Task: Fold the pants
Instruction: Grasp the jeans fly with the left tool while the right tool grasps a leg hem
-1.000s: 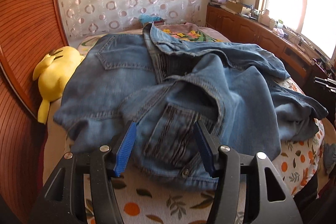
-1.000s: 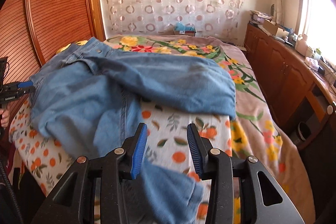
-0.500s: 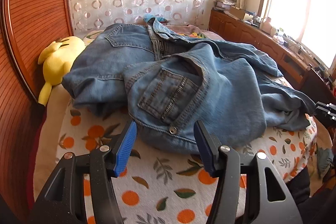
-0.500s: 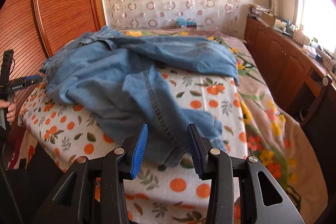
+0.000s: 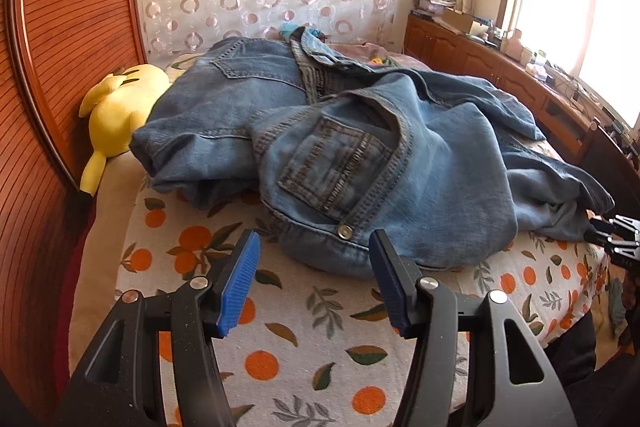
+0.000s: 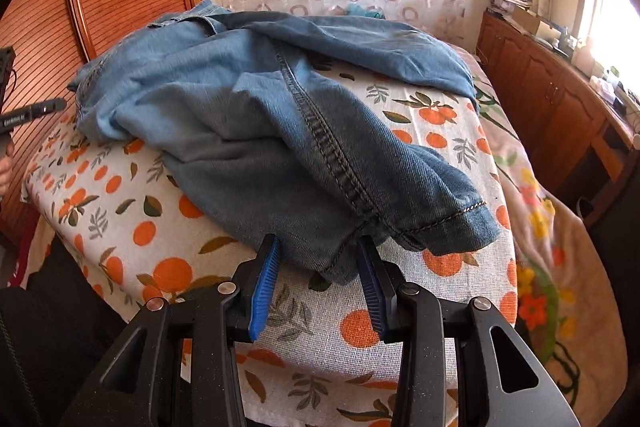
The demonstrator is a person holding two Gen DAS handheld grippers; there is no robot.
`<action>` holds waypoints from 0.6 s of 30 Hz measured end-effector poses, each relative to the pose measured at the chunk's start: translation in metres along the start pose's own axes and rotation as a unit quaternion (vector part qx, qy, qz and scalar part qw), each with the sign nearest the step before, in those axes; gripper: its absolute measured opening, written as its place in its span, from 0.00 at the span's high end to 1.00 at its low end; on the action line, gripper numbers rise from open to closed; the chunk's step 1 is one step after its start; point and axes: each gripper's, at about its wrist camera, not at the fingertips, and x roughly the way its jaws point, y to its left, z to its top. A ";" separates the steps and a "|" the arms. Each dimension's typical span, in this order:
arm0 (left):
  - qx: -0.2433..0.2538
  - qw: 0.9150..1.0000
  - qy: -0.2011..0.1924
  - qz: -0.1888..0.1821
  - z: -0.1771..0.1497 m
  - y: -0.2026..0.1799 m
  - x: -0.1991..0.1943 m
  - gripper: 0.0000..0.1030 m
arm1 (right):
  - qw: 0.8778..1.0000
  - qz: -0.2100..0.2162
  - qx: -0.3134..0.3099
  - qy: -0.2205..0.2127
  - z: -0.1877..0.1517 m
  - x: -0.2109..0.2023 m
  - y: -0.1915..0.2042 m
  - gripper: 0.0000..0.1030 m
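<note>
Blue denim pants [image 5: 360, 147] lie crumpled on the bed, waistband and metal button [image 5: 344, 231] toward the left wrist view. My left gripper [image 5: 314, 283] is open and empty, just short of the waistband. In the right wrist view the pant legs [image 6: 280, 115] lie bunched, with a hem [image 6: 452, 223] near the bed's front edge. My right gripper [image 6: 316, 283] is open, its blue pads either side of the hem's lower edge, not closed on it. The right gripper also shows at the right edge of the left wrist view [image 5: 612, 235].
The bed has an orange-print sheet [image 5: 304, 339] and a floral blanket [image 6: 536, 187] to the right. A yellow plush toy [image 5: 116, 107] lies by the wooden headboard [image 5: 60, 47]. A wooden cabinet [image 6: 560, 99] with clutter runs under the window.
Both grippers have pulled back from the pants toward the bed's edges. The pants have dropped from being held up and now lie on the sheet. Both grippers stay open.
</note>
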 end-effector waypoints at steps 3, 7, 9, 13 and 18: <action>-0.006 1.000 -0.003 0.003 0.004 0.008 0.002 0.34 | 1.000 -0.006 -0.011 0.010 0.000 0.004 0.002 0.51; -0.005 1.000 -0.005 0.008 0.012 0.014 0.011 0.32 | 1.000 -0.008 -0.009 0.010 0.000 0.006 0.000 0.48; -0.010 1.000 -0.002 0.007 0.018 0.019 0.020 0.32 | 1.000 -0.010 -0.005 0.007 0.000 0.008 -0.001 0.48; -0.025 1.000 0.015 -0.006 0.025 0.025 0.040 0.33 | 1.000 -0.013 0.001 -0.001 -0.001 0.008 -0.004 0.71; -0.050 0.998 0.016 -0.046 0.028 0.030 0.048 0.63 | 0.999 -0.007 0.011 -0.035 0.000 -0.004 -0.009 0.92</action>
